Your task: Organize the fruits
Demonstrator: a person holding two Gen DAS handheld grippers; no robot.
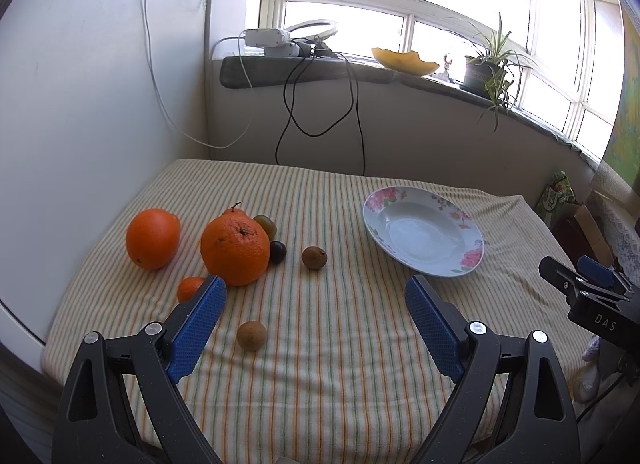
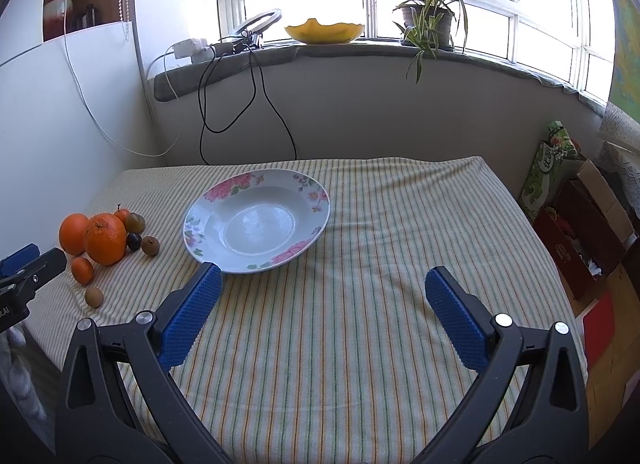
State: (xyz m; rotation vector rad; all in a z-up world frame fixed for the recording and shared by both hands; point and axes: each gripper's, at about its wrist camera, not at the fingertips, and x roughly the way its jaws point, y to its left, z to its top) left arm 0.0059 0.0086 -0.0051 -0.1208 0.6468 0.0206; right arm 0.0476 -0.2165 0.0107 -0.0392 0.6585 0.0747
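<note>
Fruit sits bunched at your far left on the striped cloth-covered table point(image 1: 320, 364), close to that table's left edge and the white wall panel point(image 1: 80, 103). Going rightward: a smooth round orange point(image 1: 152, 238), a larger dimpled orange point(image 1: 235, 251) with a small tangerine point(image 1: 190, 288) just in front of it, a greenish-brown grape-like fruit point(image 1: 266, 224) and a dark purple one point(image 1: 277, 252) tucked against its right side, then two small brown round fruits, one point(image 1: 314, 257) beside the dark one and one point(image 1: 251, 335) nearer you. A further small stemmed orange fruit behind the big orange is mostly hidden.

Your left gripper point(image 1: 316, 304) hangs above the cloth, jaws spread wide, holding nothing; its left pad overlaps the tangerine.

Bare cloth separates the fruit from the white floral-rimmed deep plate point(image 2: 256, 219), which lies empty mid-table.

Your right gripper point(image 2: 324, 296) is likewise spread wide and empty, with open cloth ahead up to the table's right edge, where boxes point(image 2: 580, 232) crowd the floor.
</note>
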